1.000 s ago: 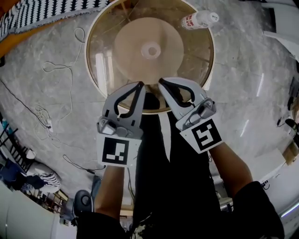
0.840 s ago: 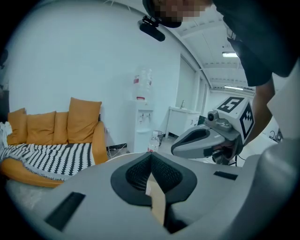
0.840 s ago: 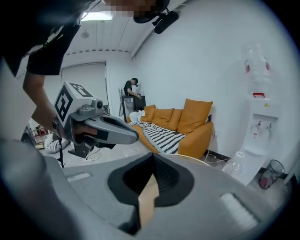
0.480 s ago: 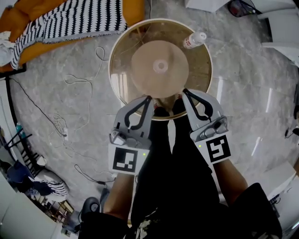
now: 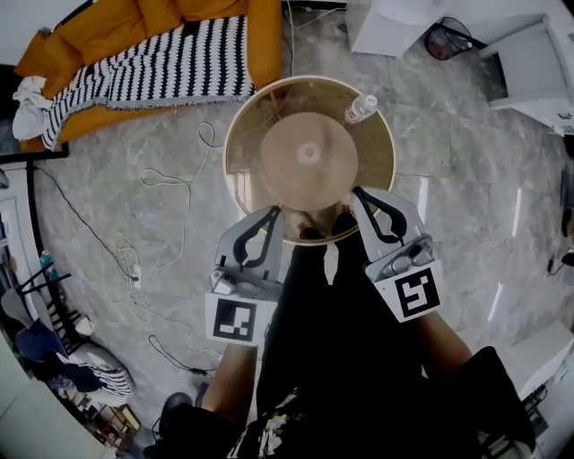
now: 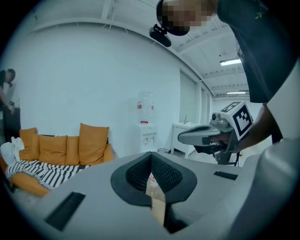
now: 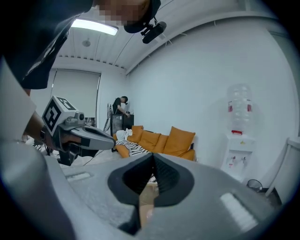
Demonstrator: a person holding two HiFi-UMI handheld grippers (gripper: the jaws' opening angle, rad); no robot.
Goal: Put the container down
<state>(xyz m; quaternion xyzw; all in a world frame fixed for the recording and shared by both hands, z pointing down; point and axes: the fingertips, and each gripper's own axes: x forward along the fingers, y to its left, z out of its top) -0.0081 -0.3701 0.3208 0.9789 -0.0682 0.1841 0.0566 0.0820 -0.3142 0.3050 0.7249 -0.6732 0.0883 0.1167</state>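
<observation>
The container, a clear plastic bottle (image 5: 360, 108) with a red label, lies on the far right part of the round glass table (image 5: 242, 125). My left gripper (image 5: 273, 212) hangs shut and empty over the table's near rim. My right gripper (image 5: 357, 192) is beside it, also shut with nothing in it, well short of the bottle. In the left gripper view the jaws meet at the tips (image 6: 151, 155), and the right gripper (image 6: 206, 136) shows off to the right. The right gripper view shows its jaws closed (image 7: 152, 158), with the left gripper (image 7: 86, 137) at the left.
An orange sofa (image 5: 161, 22) with a striped blanket (image 5: 152, 72) stands beyond the table. Cables (image 5: 170, 179) trail over the marble floor on the left. White furniture (image 5: 395, 27) sits at the back right. A water dispenser (image 7: 239, 140) stands by the wall, and a person (image 7: 119, 110) is far off.
The head view has pulled up and back: the table and bottle look smaller and farther, and the sofa has come into view. Both grippers stay shut and drew back to the table's near rim.
</observation>
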